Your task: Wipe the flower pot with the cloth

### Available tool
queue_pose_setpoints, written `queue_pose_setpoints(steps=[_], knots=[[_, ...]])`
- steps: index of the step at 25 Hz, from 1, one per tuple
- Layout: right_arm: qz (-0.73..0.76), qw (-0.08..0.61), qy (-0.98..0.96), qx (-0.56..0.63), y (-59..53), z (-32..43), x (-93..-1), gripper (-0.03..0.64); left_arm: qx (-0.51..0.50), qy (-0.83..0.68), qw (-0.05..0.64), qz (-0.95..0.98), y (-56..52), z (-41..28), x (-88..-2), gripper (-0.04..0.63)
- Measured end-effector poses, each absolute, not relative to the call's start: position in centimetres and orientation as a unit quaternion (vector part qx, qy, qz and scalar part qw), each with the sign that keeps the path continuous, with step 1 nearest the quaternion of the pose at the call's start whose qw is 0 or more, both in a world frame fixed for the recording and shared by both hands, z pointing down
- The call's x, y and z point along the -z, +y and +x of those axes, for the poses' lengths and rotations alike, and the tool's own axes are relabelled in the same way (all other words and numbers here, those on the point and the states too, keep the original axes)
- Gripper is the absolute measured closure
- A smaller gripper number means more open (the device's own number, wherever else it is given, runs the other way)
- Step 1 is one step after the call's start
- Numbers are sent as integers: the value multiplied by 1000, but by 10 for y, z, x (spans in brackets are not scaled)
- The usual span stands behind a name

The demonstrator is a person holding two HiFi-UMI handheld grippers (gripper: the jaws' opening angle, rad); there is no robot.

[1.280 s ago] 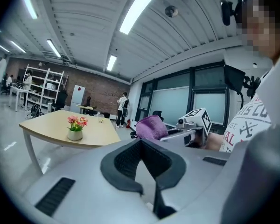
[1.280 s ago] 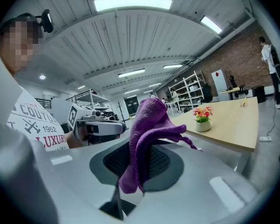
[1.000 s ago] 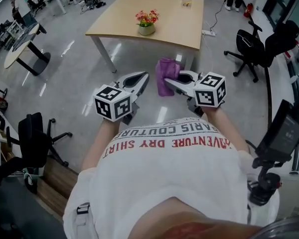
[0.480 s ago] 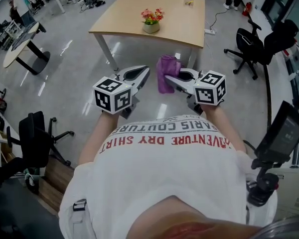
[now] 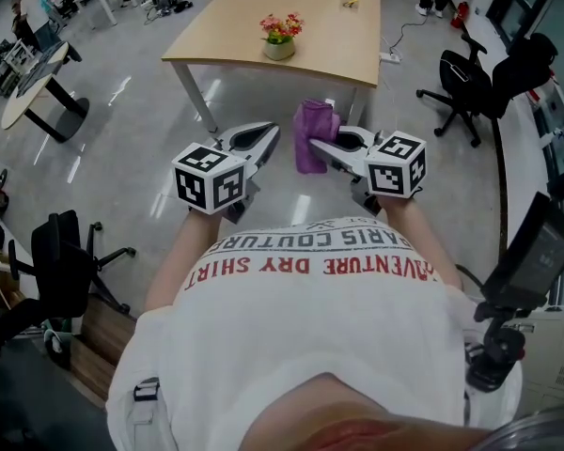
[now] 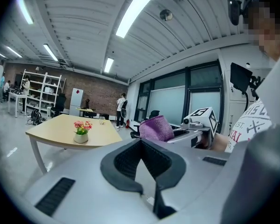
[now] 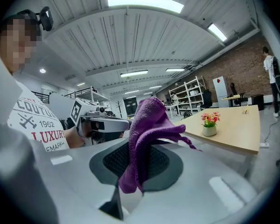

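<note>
The right gripper [image 5: 320,146] has its fingers pinching the cloth [image 5: 312,132], the left gripper [image 5: 269,136] has its own pressed together on nothing, and the pot [image 5: 279,50] stands well ahead of both, by the near edge of the bench [image 5: 338,36], slightly left of the cloth.

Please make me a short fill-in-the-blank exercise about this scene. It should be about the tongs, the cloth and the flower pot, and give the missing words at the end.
1. The right tongs are shut on a ____ cloth.
2. The left tongs are shut and hold ____.
3. The flower pot stands far ahead of both tongs on a light wooden ____.

Missing words: purple; nothing; table.
</note>
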State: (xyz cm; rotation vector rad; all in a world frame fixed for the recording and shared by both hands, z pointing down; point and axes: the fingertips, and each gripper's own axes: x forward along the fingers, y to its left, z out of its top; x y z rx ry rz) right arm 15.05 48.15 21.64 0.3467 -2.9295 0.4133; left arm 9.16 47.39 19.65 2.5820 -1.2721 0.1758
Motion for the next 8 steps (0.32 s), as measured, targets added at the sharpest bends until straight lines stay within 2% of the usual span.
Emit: queue_pose_setpoints(steps=[8], knots=[[113,80,-981,-139,487,167,-219,566,-61,-441,133,886,481,107,-201,594]])
